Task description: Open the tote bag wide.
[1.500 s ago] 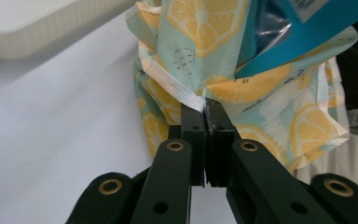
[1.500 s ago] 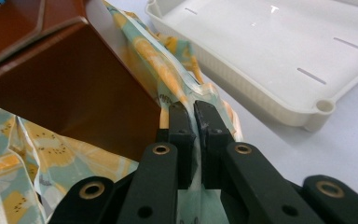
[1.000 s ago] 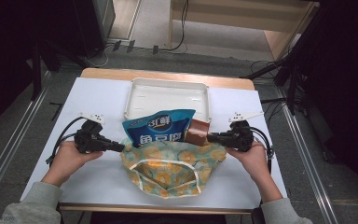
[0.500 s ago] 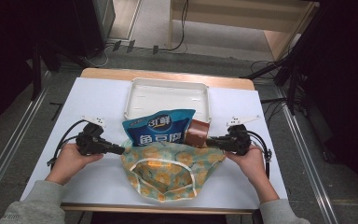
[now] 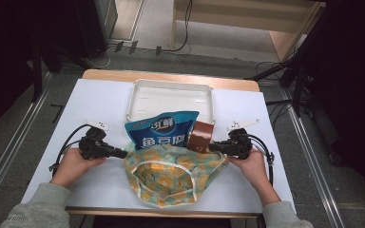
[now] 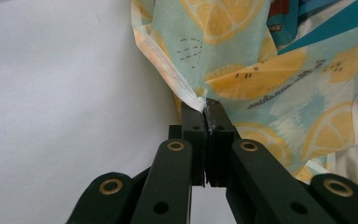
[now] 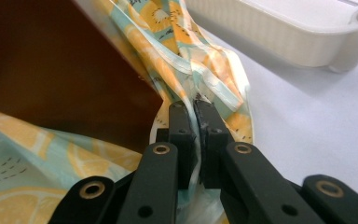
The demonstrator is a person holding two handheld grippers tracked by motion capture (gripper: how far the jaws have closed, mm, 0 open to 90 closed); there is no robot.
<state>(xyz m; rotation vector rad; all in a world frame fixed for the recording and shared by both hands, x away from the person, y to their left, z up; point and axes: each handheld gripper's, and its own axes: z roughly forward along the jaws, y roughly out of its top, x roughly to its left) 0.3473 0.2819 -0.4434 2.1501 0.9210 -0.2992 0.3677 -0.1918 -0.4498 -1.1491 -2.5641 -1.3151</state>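
Now your left gripper clamps the lemon-print bag at its 9 o'clock edge, your right gripper pinches its 3 o'clock edge, blue packet and brown box at 12, touching the white tray.

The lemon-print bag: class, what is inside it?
Sticking out of the lemon-print bag are a blue snack packet and a brown packet. Their lower parts, and anything deeper, are hidden by the fabric.
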